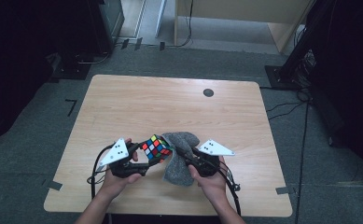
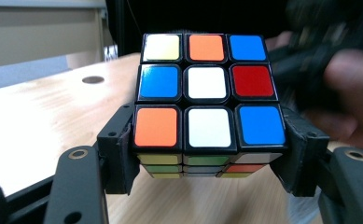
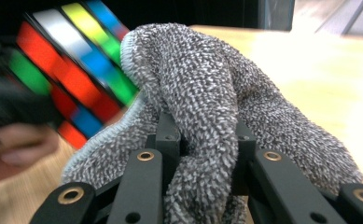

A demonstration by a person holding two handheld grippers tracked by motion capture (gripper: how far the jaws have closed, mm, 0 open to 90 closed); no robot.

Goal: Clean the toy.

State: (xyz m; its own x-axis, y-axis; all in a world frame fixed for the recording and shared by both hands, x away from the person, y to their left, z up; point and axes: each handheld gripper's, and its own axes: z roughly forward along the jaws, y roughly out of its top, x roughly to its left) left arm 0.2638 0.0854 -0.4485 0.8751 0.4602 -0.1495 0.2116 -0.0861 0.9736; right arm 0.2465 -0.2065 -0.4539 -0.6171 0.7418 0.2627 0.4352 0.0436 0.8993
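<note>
A scrambled puzzle cube [image 1: 156, 148] is held above the wooden table [image 1: 123, 107], tilted on a corner. My left gripper [image 1: 144, 161] is shut on the puzzle cube [image 2: 207, 100], one jaw pressing each side of its lowest layer. A grey knitted cloth [image 1: 181, 158] hangs bunched from my right gripper [image 1: 186, 156], which is shut on a fold of the cloth [image 3: 207, 107]. The cloth's top edge lies against the cube [image 3: 76, 70] on its right side. A hand holds each gripper near the table's front edge.
A dark round hole [image 1: 208, 92] sits in the table's far right part. Dark equipment and cables stand on the carpet [image 1: 310, 140] around the table; a pale wooden cabinet [image 1: 244, 14] is behind it.
</note>
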